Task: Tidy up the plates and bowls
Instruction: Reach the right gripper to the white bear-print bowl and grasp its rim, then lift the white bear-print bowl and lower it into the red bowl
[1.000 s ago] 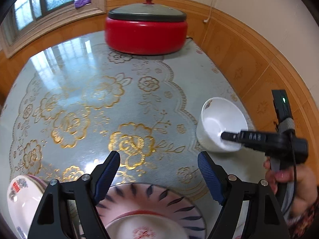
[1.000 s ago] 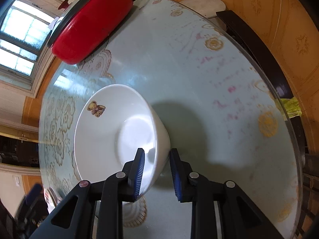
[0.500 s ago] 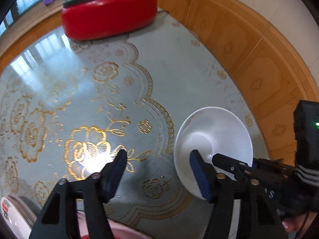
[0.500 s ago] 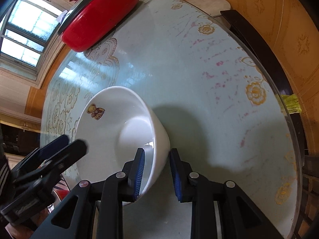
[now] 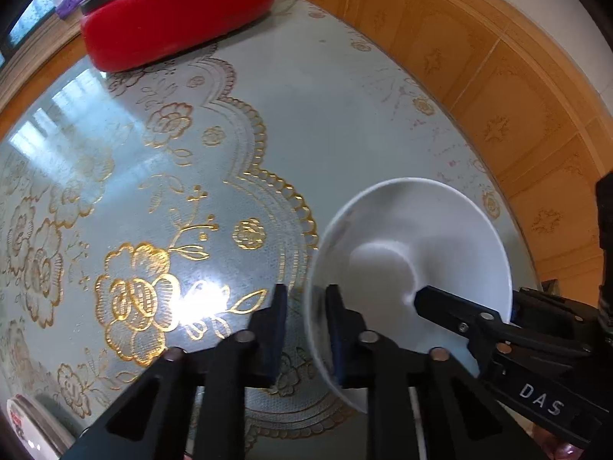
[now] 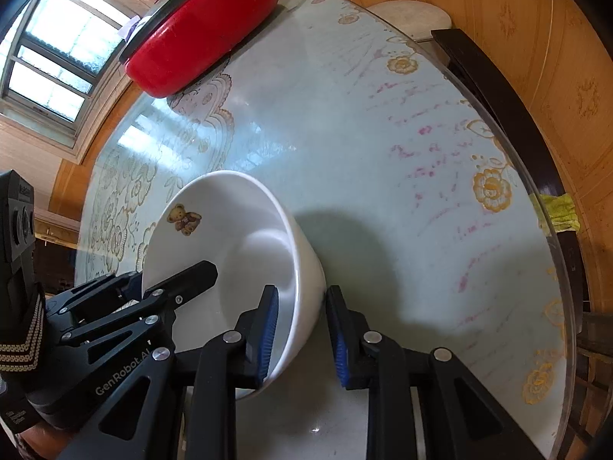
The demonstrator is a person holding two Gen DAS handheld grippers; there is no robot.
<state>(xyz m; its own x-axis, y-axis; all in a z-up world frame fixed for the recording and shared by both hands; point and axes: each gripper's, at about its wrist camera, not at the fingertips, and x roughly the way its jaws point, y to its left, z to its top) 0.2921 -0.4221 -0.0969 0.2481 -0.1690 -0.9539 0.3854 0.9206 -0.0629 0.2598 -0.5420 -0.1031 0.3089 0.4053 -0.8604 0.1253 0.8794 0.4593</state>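
Over at the table's right edge sits the white bowl (image 6: 230,268). On its left rim the left gripper (image 5: 304,329) has just been closing and seems, through some blur, to pinch the wall; opposite, the right gripper (image 6: 302,335) clamps the near rim.

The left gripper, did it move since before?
Yes. The left gripper swung away from the striped plate toward the white bowl, the red pot sliding left, and its jaws have just closed on the rim.
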